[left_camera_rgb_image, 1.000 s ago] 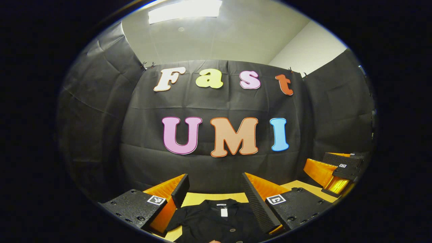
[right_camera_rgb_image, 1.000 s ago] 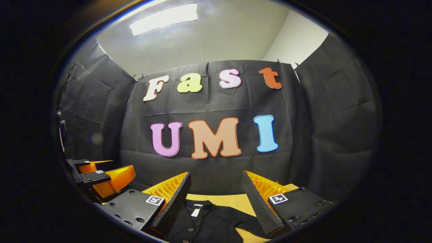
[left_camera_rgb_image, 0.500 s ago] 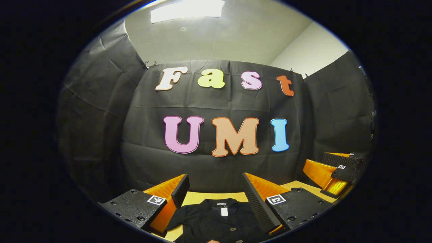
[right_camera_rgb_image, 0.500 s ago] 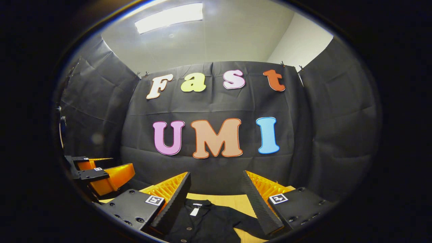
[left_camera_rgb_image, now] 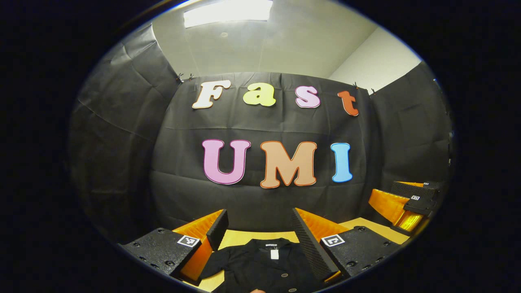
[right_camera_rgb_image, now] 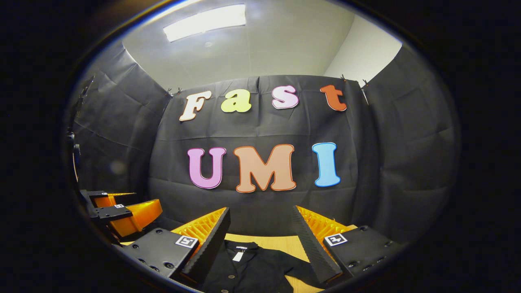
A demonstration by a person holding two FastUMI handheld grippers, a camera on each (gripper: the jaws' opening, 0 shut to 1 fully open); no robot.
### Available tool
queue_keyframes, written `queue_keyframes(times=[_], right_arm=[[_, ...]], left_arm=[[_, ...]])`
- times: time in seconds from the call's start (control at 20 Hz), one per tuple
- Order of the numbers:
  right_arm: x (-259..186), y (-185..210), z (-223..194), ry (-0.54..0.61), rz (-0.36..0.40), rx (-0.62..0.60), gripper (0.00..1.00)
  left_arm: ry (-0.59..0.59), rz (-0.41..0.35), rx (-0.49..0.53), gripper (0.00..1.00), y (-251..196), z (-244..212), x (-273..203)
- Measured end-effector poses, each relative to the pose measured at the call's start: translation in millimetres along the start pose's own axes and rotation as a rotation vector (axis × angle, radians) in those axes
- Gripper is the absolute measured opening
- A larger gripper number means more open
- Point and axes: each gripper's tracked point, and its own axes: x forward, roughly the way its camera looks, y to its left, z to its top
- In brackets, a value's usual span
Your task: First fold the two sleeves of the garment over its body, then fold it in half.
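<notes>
Both grippers' jaws stand spread, pinching nothing: the left gripper [left_camera_rgb_image: 260, 234] and right gripper [right_camera_rgb_image: 260, 234] hover above the black garment [left_camera_rgb_image: 260, 266], lying flat and unfolded on the table [right_camera_rgb_image: 281, 242]. Over the last second, each view has merely drifted slightly; folding hasn't begun. The right sleeve [right_camera_rgb_image: 299, 266] lies out toward the table's near edge, with open room above.

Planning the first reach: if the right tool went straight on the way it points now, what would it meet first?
Probably the black cloth wall behind the table. The right tool is open and points level, above the black shirt, so it looks set to pass over the shirt, though depth is unclear.
</notes>
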Motion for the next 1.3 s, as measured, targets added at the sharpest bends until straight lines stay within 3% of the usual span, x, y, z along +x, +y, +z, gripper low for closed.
queue_keyframes(times=[1.0,1.3], right_arm=[[-2.8,-0.9,-4.3,0.006,0.031,0.007,0.96],[4.5,-30.5,-11.5,0.023,-0.013,-0.028,0.96]], left_arm=[[-0.005,0.008,0.011,0.92,-1.7,1.3,-4.8],[-0.012,0.011,0.015,0.92,-8.0,3.8,-5.7]])
